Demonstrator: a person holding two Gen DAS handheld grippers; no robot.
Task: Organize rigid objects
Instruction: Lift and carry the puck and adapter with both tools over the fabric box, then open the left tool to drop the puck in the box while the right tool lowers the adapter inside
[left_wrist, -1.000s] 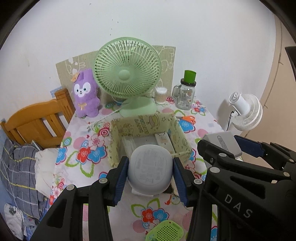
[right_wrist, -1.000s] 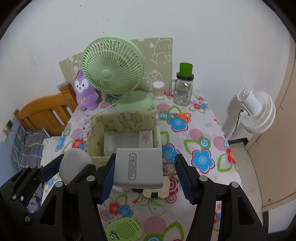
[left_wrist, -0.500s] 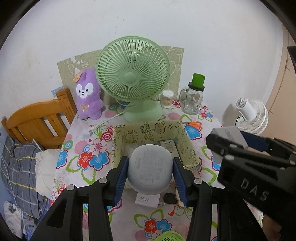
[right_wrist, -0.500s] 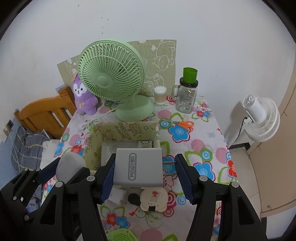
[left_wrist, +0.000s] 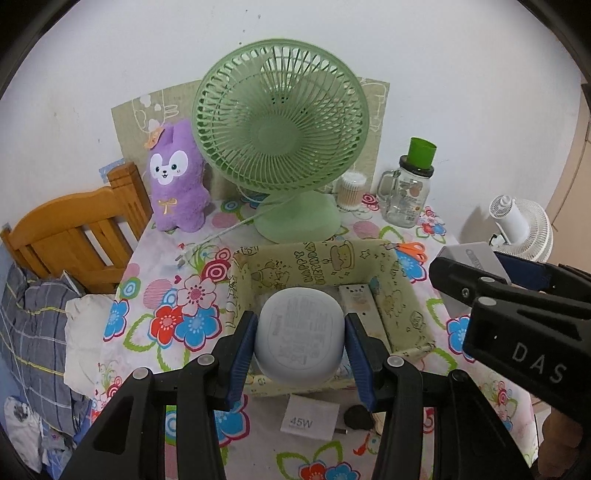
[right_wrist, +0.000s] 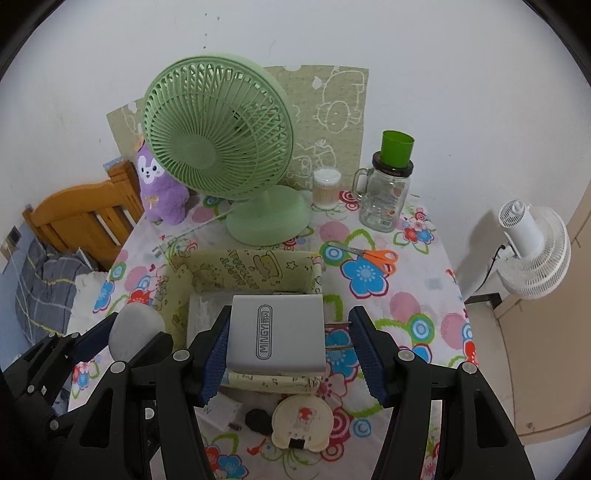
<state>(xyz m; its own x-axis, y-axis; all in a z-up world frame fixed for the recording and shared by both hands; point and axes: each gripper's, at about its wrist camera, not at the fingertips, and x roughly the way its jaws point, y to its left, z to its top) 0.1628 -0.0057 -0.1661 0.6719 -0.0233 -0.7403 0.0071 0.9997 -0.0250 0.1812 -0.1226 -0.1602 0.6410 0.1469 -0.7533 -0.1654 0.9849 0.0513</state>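
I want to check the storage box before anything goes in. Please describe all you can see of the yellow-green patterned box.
The box is rectangular, open-topped, its walls covered in pale yellow-green cartoon paper reading "Happy Birthday". It stands upright on the floral tablecloth, in front of the green fan's base. A flat white item lies inside on its pale floor; the rest of the inside is hidden.

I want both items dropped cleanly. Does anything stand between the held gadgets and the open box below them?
Nothing visible does. The rounded white device in the left gripper and the grey MINGYI block in the right gripper hang over the patterned box, whose top is open; a flat item already lies inside.
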